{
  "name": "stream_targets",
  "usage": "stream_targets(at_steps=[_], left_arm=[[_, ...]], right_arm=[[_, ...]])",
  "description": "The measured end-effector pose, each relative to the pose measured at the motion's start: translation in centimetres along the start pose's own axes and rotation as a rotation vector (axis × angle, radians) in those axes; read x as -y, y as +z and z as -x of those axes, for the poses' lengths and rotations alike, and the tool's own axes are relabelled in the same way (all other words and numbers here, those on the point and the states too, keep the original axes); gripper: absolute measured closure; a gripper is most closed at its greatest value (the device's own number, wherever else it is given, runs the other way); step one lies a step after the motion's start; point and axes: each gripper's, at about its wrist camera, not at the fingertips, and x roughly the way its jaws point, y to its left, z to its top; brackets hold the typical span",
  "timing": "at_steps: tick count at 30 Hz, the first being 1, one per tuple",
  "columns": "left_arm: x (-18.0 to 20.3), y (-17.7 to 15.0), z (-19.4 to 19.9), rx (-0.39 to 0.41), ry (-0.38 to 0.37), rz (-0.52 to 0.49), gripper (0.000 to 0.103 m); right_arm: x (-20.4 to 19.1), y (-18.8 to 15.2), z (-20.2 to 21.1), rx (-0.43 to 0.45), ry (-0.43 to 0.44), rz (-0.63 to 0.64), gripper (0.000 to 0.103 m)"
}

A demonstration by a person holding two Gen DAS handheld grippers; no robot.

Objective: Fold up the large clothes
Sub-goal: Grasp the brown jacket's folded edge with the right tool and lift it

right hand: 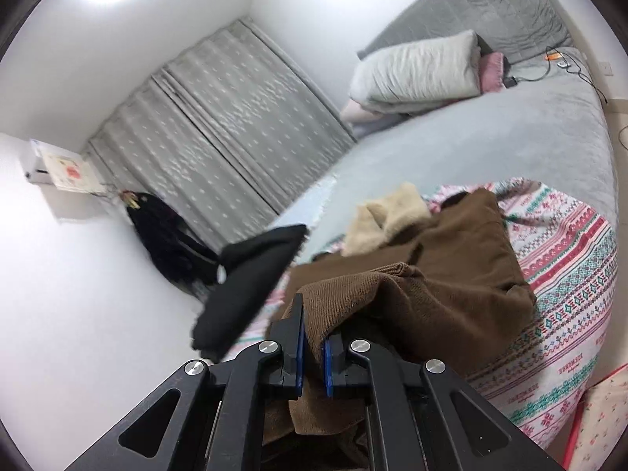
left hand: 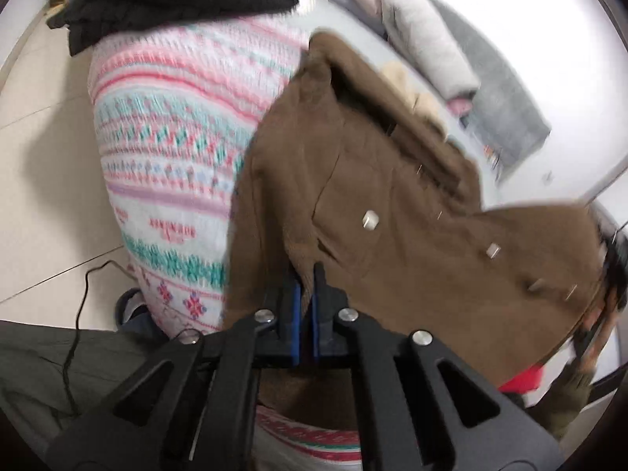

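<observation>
Two black grippers with blue pads hold one big brown knitted coat point(left hand: 392, 235) above a bed. The left gripper point(left hand: 307, 274) is clenched on the coat's near hem, with the cloth running away toward twelve and two o'clock, its pale toggle buttons point(left hand: 370, 220) showing. The right gripper point(right hand: 313, 324) grasps a bunched brown edge, the fabric draped over its right finger. Under the coat lies a pink, teal and white patterned quilt point(left hand: 168, 137). A grey pillow point(right hand: 416, 66) sits at one o'clock and a black garment point(right hand: 251, 274) at ten in the right wrist view.
</observation>
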Motion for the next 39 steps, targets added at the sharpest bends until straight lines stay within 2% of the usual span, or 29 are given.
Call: stream_targets(at_steps=[2,6,8,10,12,13,15,18,20,22,24,26,30,33,36,39], left_arm=[[0.5,1.1,2.3,0.055,-0.023,0.004,0.098],[2.2,3.3,5.0,0.086,-0.081,0.017,0.098],[3.3,4.8,6.2,0.146,-0.073,-0.013,0.098],[3.3,6.9,5.8,0.137,-0.075,0.028,0.098],[4.1,8.8,6.2,0.127,-0.114,0.051,0.098],[4.8,9.2,6.4,0.147,-0.1,0.026,0.098],[6.5,9.1,7.1,0.197,-0.06,-0.049,0.098],[6.3,8.2,6.8,0.192,-0.069,-0.056,0.098],[5.1,7.3,6.0,0.186,-0.047,-0.038,0.098],[4.6,7.2,5.4,0.186,-0.064,-0.028,0.098],[5.4,7.9,5.3,0.208,-0.068,-0.039,0.098],[6.8,9.2,5.5,0.25,-0.067,-0.064,0.098],[9.4,14.8,4.5,0.277,-0.087,-0.037,0.098],[11.4,20.6,2.1,0.291,-0.063,0.012,0.098],[13.0,27.1,-2.4,0.291,-0.031,0.077,0.098],[14.9,34.3,-10.6,0.237,0.012,0.115,0.098]], right_arm=[[-0.8,-0.8,1.9,0.022,0.044,-0.011,0.097],[-2.1,-2.4,5.2,0.06,0.129,-0.055,0.097],[-2.0,-2.7,6.4,0.085,0.152,-0.06,0.098],[0.0,-2.2,5.7,0.087,0.083,-0.082,0.098],[3.0,-1.1,4.7,0.039,0.014,-0.203,0.097],[3.1,-0.6,5.1,0.044,0.018,-0.209,0.097],[0.7,-0.3,6.7,0.075,0.048,-0.126,0.098],[-0.8,-0.6,7.7,0.065,0.065,-0.091,0.098],[0.4,-1.6,7.8,0.043,0.051,-0.118,0.098],[2.5,-2.6,7.6,0.024,0.033,-0.172,0.097],[3.8,-3.2,7.3,0.027,0.057,-0.21,0.098],[3.3,-2.4,7.0,0.05,0.07,-0.188,0.097],[1.7,1.4,5.3,0.075,0.077,-0.125,0.098],[2.8,5.6,2.4,0.093,0.041,-0.136,0.098],[5.5,10.8,-2.0,0.117,0.005,-0.19,0.098],[8.0,14.8,-7.1,0.112,-0.059,-0.218,0.098]])
